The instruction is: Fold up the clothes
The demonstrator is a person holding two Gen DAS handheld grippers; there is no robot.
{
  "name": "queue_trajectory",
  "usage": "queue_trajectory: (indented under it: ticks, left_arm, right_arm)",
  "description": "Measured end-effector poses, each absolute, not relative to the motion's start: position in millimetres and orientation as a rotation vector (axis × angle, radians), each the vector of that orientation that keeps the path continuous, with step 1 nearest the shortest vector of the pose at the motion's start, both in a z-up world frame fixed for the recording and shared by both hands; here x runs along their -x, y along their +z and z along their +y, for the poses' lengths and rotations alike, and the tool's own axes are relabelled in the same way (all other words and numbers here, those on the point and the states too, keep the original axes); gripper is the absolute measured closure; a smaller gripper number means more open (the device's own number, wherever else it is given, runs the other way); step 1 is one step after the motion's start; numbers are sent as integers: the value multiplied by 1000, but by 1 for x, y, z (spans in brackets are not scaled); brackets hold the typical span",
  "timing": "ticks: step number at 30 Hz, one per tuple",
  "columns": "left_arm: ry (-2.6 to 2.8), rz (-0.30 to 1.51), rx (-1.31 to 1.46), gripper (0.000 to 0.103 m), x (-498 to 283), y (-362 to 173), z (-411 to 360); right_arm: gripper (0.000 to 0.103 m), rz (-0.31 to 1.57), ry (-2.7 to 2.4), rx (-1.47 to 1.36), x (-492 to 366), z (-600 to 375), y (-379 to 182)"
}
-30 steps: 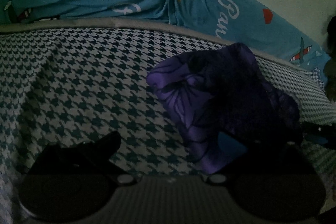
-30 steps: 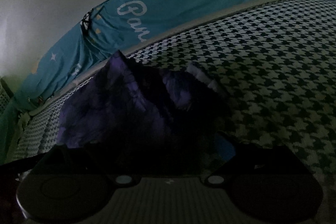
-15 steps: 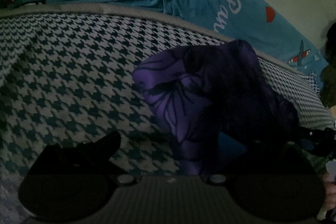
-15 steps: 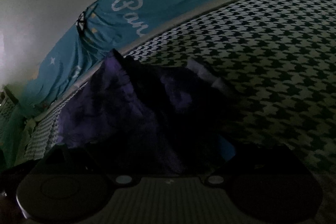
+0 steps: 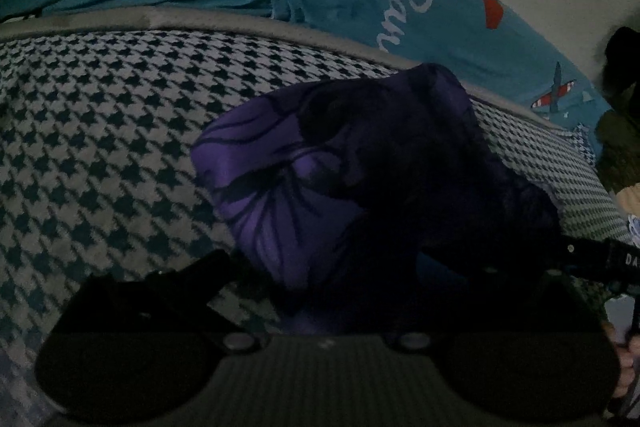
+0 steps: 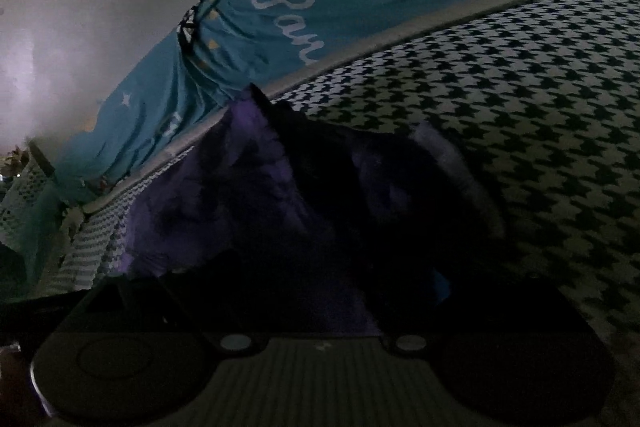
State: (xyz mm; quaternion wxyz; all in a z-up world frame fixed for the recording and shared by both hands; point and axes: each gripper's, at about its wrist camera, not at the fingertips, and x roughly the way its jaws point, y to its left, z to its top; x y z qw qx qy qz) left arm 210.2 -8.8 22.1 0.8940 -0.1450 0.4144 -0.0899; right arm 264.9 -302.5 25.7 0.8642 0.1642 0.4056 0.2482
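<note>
Both views are dim and underexposed, with a cool bluish cast and visible grain. The brightest area is the wall [image 6: 72, 27] at the left of the right wrist view, where a soft pale glow spreads without hard glare; the light seems to come from that side. The purple cloth [image 5: 280, 187] catches light only on its left fold in the left wrist view and sinks into near black on its right. The gripper bodies along the bottom of both views are almost featureless silhouettes. Fisheye distortion bows the bed edge [image 5: 240, 23] into an arc, and the corners fall to black. The houndstooth sheet [image 6: 520, 107] stays fairly sharp, softening near the rim.
</note>
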Motion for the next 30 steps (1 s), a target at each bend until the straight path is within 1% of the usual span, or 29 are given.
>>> queue_trajectory:
  ticks: [7,17,27,28,30]
  left_arm:
    - [-218,853,286,0,-225,22,-19]
    - [-207,839,232,0,-227,25,-34]
    - [-189,835,199,0,-225,25,-40]
    - [-185,834,193,0,-225,26,-41]
    - [-176,830,183,4,-224,27,-44]
  right_arm:
    - [11,836,562,-340,-272,-290,24]
    - [19,825,565,-259,-274,-279,25]
    - [18,819,563,-225,-275,-275,22]
    - [19,817,553,-222,-274,-274,22]
    - [29,806,534,-207,-273,-271,24]
